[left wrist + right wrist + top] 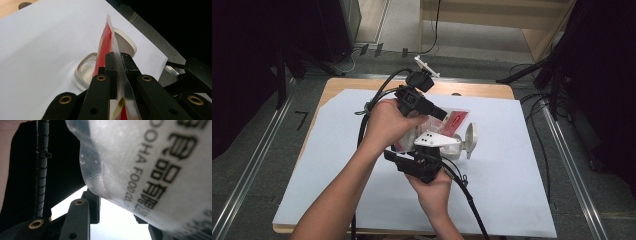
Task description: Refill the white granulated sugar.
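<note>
While the high view hides the grip behind my left hand [393,121], the left gripper [119,65] view shows its jaws clamped thin on the red snack pouch [106,42], above a white lidded tub [86,70]. My right gripper [117,202] stands half-wide around the pouch's printed back; contact I cannot tell.

Clamped in the matt black plastic left gripper [119,62] is a glossy red-and-clear plastic pouch [106,40]. Just beyond it, a smooth off-white plastic lid [81,72] lies on matt white paper [37,50] covering the pale wooden worktop [347,85].
</note>
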A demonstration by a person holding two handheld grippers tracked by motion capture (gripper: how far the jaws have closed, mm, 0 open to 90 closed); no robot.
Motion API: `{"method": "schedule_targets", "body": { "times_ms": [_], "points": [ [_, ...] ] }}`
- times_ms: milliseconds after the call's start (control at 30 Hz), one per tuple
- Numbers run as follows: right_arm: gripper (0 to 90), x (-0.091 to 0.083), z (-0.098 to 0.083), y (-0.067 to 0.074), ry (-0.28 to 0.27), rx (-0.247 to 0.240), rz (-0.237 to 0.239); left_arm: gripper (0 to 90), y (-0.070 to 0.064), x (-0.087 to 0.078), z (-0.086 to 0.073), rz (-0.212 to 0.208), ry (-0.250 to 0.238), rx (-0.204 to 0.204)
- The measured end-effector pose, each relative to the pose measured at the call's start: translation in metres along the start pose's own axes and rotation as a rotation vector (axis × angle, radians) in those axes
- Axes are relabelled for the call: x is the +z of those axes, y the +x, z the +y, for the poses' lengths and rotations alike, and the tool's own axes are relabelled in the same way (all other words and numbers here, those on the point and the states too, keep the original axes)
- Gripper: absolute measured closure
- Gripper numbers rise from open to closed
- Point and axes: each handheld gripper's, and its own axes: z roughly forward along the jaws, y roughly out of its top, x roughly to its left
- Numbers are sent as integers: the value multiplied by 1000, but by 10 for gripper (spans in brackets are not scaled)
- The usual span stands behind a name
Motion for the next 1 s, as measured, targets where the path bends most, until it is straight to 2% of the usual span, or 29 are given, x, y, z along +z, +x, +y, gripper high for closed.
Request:
{"method": "schedule_targets", "body": {
  "times_ms": [267,1000],
  "points": [
    [648,2,3,-2,-1,1,8,860,1,-1,2,19,-2,0],
    [649,3,7,-8,-3,27,28,860,2,1,8,39,7,-5]
  ]
}}
